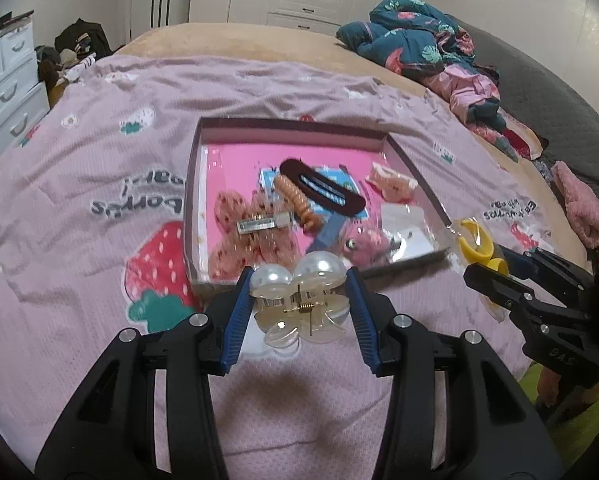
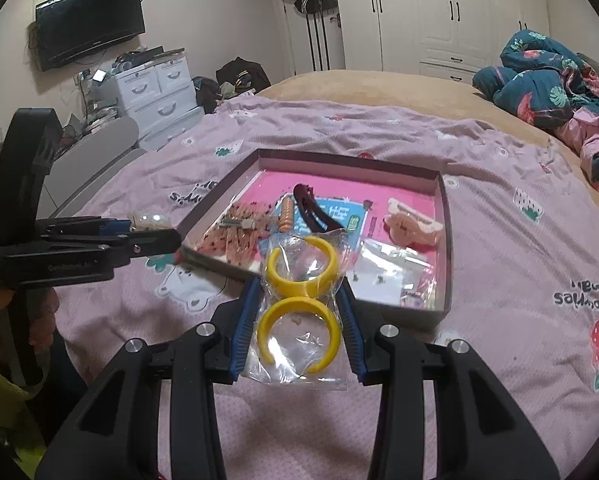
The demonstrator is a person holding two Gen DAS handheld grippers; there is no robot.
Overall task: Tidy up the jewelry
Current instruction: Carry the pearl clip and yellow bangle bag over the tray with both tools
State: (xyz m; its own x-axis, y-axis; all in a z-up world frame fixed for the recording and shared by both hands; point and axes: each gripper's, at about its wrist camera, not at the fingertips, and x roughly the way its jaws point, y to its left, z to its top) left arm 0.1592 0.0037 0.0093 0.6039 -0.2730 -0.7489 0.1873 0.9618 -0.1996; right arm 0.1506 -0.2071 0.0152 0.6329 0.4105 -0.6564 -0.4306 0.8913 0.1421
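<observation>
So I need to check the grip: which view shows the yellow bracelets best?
The right wrist view: the bagged yellow bracelets sit centred in the right gripper. The left wrist view catches only their edge.

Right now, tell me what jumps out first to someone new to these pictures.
The left gripper clamps a clear pearly hair claw just short of the box. The right gripper grips a bagged yellow clip at the box's near edge. Inside, hair accessories clutter the pink floor, a dark barrette in the middle.

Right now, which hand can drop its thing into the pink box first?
Probably the right gripper: its bagged yellow hair clip already hangs over the box rim, while the left gripper holds its clear claw clip short of it.
</observation>
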